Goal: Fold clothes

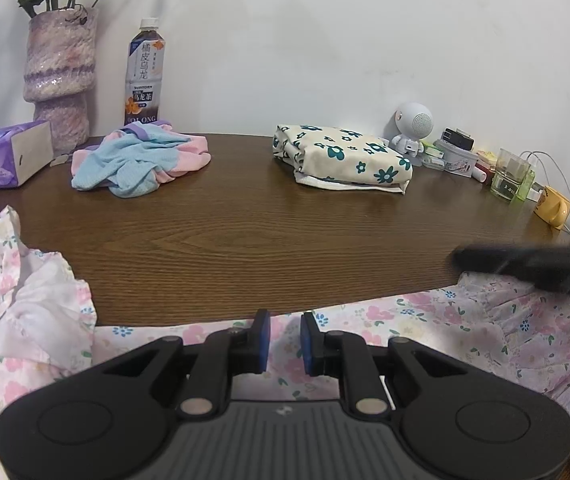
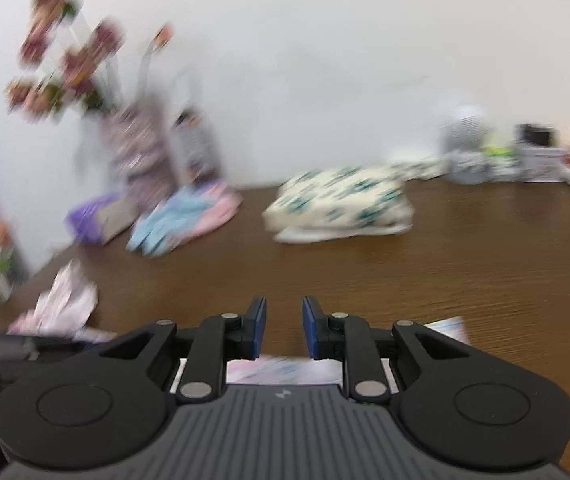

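Along the back of the brown desk point(image 1: 245, 232) stand a purple vase point(image 1: 59, 80) of flowers, a tea bottle point(image 1: 145, 76), a tissue pack point(image 1: 1, 158), a white round-headed speaker point(image 1: 413, 126), a glass point(image 1: 511, 178) and a yellow mug point(image 1: 553, 206).

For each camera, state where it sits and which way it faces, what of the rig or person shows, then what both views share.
Left wrist: sits on the left hand-held gripper, looking forward and slightly down across the wooden table toward the wall; its own fingers show with a gap between the pads, over the pink floral garment; the right hand-held gripper shows blurred at right.
Right wrist: sits on the right hand-held gripper, facing the same way, motion-blurred; its fingers show, gap empty.
Shared: the folded flower-print cloth, the blue-pink garment and the vase.
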